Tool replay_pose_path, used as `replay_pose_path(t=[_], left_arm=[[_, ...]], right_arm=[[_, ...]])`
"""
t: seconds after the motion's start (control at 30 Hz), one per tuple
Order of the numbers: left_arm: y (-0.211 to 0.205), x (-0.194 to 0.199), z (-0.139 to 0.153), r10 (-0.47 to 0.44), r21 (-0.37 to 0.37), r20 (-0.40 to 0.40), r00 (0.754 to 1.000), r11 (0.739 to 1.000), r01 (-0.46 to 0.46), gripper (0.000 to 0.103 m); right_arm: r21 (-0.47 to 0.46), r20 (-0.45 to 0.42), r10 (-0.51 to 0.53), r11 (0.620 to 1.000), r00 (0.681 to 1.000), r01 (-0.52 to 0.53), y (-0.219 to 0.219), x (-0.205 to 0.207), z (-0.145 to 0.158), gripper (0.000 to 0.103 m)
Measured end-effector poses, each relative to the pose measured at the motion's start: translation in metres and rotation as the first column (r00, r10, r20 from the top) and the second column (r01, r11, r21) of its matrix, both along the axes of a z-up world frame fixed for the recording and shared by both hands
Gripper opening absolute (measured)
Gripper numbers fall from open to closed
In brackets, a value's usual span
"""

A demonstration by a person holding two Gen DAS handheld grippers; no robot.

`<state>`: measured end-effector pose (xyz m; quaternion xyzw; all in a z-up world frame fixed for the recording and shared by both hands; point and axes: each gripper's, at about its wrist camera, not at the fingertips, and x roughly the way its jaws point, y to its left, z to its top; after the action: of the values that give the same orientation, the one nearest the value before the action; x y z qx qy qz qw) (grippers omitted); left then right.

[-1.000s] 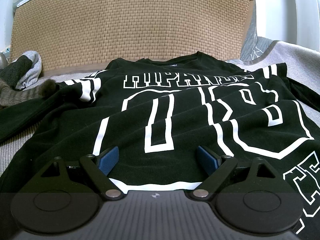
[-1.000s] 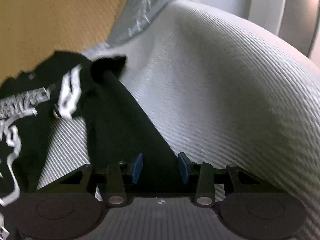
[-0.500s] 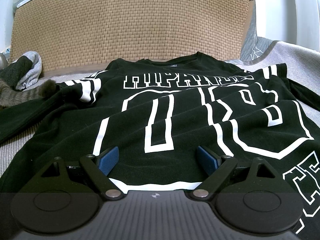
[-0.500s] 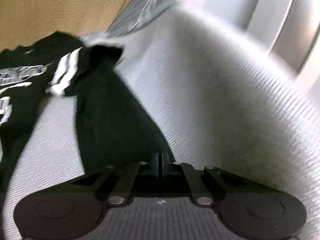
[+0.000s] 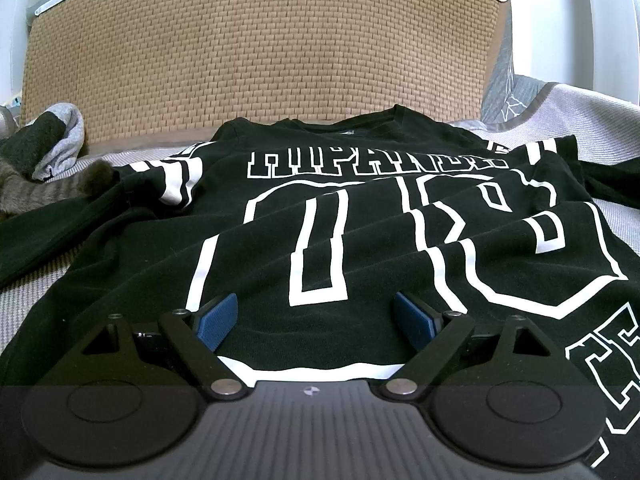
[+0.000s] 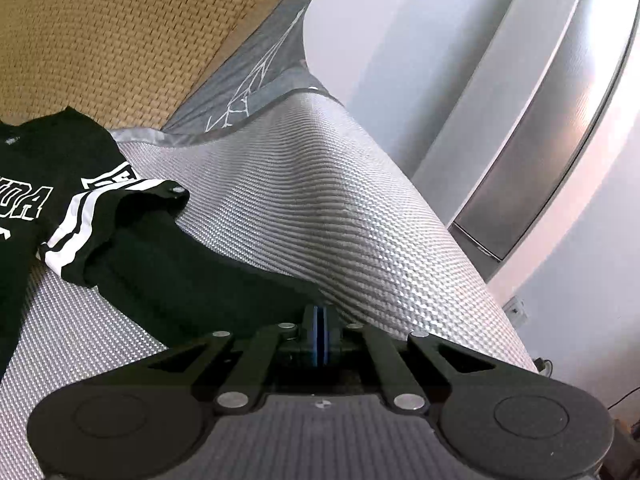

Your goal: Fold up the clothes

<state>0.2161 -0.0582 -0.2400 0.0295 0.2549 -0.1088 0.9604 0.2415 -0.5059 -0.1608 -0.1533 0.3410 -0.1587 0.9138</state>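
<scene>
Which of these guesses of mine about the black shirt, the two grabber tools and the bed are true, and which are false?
1. The right gripper is pinched shut on the shirt's black sleeve. True.
2. The left gripper is clamped tight on the shirt's hem. False: its jaws stand wide apart over the black shirt, pinching nothing.
3. The shirt carries large white outlined lettering. True.
4. The shirt lies on a bare wooden floor. False: it lies on a grey woven cover, with a tan woven mat behind it.
5. The shirt is already folded into a neat square. False: it lies spread out, front up, sleeves to the sides.
</scene>
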Motion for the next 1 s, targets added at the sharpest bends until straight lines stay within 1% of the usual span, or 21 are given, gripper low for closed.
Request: replay_pose_path(t=[0.03, 0.13, 0.2, 0.27, 0.3, 0.43, 0.57, 0.67, 0.73, 0.8, 0.9, 0.97, 1.0], left_arm=[[0.0, 0.0, 0.0, 0.0, 0.0, 0.0, 1.0, 1.0, 0.0, 0.088], [0.0, 0.0, 0.0, 0.001, 0.0, 0.0, 1.0, 1.0, -0.001, 0.088], [0.001, 0.0, 0.0, 0.0, -0.001, 0.0, 1.0, 1.0, 0.0, 0.088], [0.001, 0.001, 0.0, 0.0, -0.001, 0.001, 1.0, 1.0, 0.0, 0.088], [0.001, 0.0, 0.0, 0.0, -0.002, 0.001, 1.0, 1.0, 0.0, 0.088], [0.001, 0.0, 0.0, 0.0, -0.003, 0.001, 1.0, 1.0, 0.0, 0.088], [0.002, 0.001, -0.001, -0.002, -0.006, 0.0, 1.0, 1.0, 0.002, 0.088], [0.002, 0.001, -0.001, -0.002, -0.008, -0.001, 1.0, 1.0, 0.002, 0.088], [0.003, 0.001, -0.001, -0.002, -0.01, -0.002, 1.0, 1.0, 0.002, 0.088], [0.003, 0.001, -0.001, -0.003, -0.011, -0.003, 1.0, 1.0, 0.003, 0.088], [0.002, 0.001, 0.0, 0.0, -0.005, -0.01, 1.0, 1.0, 0.0, 0.088], [0.001, 0.002, 0.001, 0.002, 0.003, -0.018, 1.0, 1.0, -0.002, 0.088], [0.0, 0.003, 0.001, 0.003, 0.006, -0.022, 1.0, 1.0, -0.003, 0.088]], right_arm=[[0.005, -0.005, -0.003, 1.0, 1.0, 0.003, 0.001, 0.003, 0.0, 0.005], [0.007, -0.05, -0.006, 1.0, 0.999, 0.006, 0.005, 0.008, -0.006, 0.015], [-0.007, -0.071, 0.009, 1.0, 0.997, -0.01, 0.011, 0.01, -0.01, 0.032], [-0.022, -0.072, 0.043, 0.999, 0.997, -0.044, 0.019, 0.005, -0.012, 0.043], [-0.032, -0.065, 0.048, 0.998, 0.997, -0.051, 0.024, 0.002, -0.011, 0.045], [-0.036, -0.015, 0.07, 0.997, 0.997, -0.07, 0.04, -0.012, -0.006, 0.048], [0.045, 0.06, 0.092, 0.994, 0.994, -0.095, 0.051, -0.028, 0.003, 0.049], [0.098, 0.112, 0.131, 0.985, 0.985, -0.142, 0.066, -0.044, 0.01, 0.049], [0.101, 0.135, 0.153, 0.981, 0.979, -0.168, 0.078, -0.053, 0.013, 0.049], [0.132, 0.147, 0.152, 0.976, 0.977, -0.172, 0.086, -0.06, 0.014, 0.049], [0.273, 0.13, 0.182, 0.938, 0.975, -0.212, 0.094, -0.069, 0.006, 0.049], [0.408, 0.089, 0.233, 0.878, 0.968, -0.249, 0.1, -0.071, -0.01, 0.049], [0.461, 0.073, 0.244, 0.852, 0.967, -0.25, 0.104, -0.072, -0.018, 0.049]])
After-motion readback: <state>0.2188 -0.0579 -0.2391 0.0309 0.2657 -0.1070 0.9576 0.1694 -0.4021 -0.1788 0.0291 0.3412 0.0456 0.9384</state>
